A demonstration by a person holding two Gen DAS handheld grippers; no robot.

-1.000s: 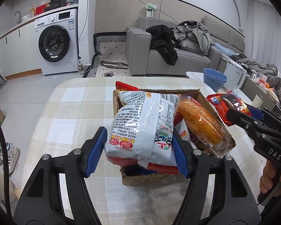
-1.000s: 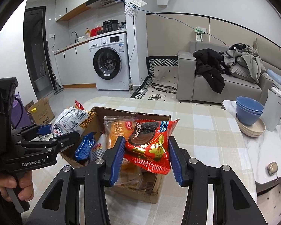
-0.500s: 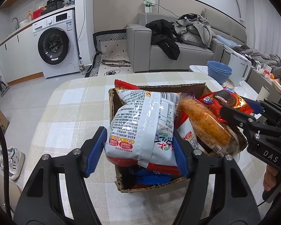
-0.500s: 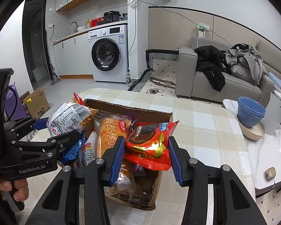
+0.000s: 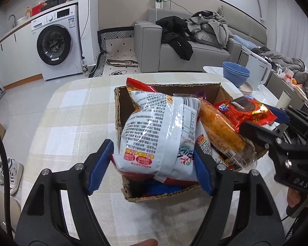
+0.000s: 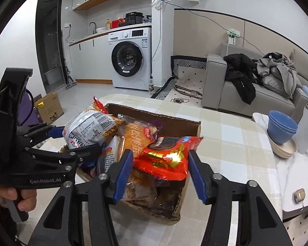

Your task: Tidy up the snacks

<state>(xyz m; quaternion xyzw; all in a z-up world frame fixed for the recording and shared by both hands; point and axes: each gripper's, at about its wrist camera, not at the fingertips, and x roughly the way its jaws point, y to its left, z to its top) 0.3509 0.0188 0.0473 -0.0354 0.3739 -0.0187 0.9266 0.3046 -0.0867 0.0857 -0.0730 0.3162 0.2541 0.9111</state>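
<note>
An open cardboard box [image 5: 119,110] stands on the checked tablecloth, stuffed with snack packets. A white printed snack bag [image 5: 158,129] lies on top at its near end, between the blue pads of my left gripper [image 5: 152,164]. These jaws are opening and the pads stand just off the bag's sides. A red cookie bag [image 6: 164,155] rests on the packets at the box's other side, between the pads of my right gripper [image 6: 160,172]. Those jaws are opening too, with small gaps beside the bag. An orange bread packet [image 5: 221,127] lies between the two bags.
Stacked blue bowls [image 6: 281,127] and a white kettle [image 5: 258,71] stand on a marble side table to the right. The checked table [image 5: 76,112] stretches to the left of the box. A hand [image 6: 24,196] grips the left gripper's handle. A sofa and a washing machine are behind.
The red cookie bag has come from the right side to rest over the box. Both grippers' jaws have spread wider around their bags.
</note>
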